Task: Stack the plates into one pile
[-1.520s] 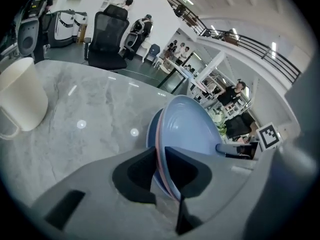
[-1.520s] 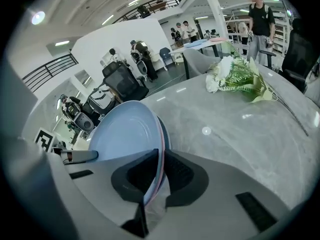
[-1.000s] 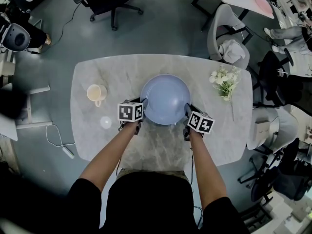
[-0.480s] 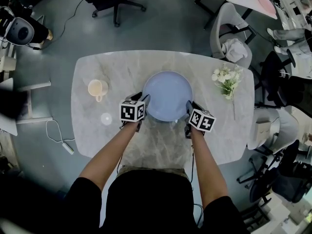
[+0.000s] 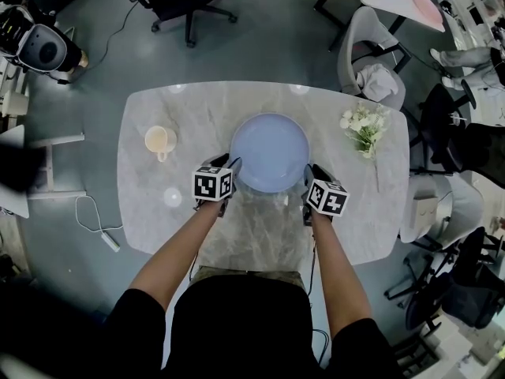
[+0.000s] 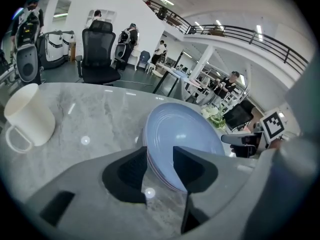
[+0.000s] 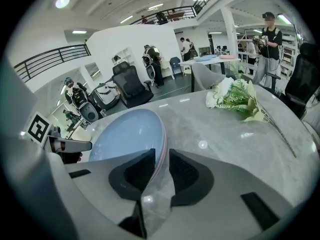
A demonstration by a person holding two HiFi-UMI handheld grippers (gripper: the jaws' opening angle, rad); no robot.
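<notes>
A pile of plates (image 5: 270,152) with a pale blue one on top lies flat on the marble table (image 5: 260,227); a pink rim shows under it (image 7: 163,143). My left gripper (image 5: 234,164) straddles the pile's left rim (image 6: 150,159). Its jaws have just been opening and now stand off the rim on both sides. My right gripper (image 5: 306,172) straddles the right rim in the same way. In the right gripper view a thin strip of table shows between the rim and the outer jaw, so my right gripper (image 7: 161,166) does not press on it.
A cream mug (image 5: 158,140) stands at the table's left and a bunch of white flowers (image 5: 363,129) lies at its right. Office chairs (image 5: 371,61) ring the table. A cable runs across the floor at the left (image 5: 95,227).
The blue plate, held up and tilted a second ago, has come down level onto the pile. The left gripper's jaws have drawn back from the rim. Both hands have stayed put.
</notes>
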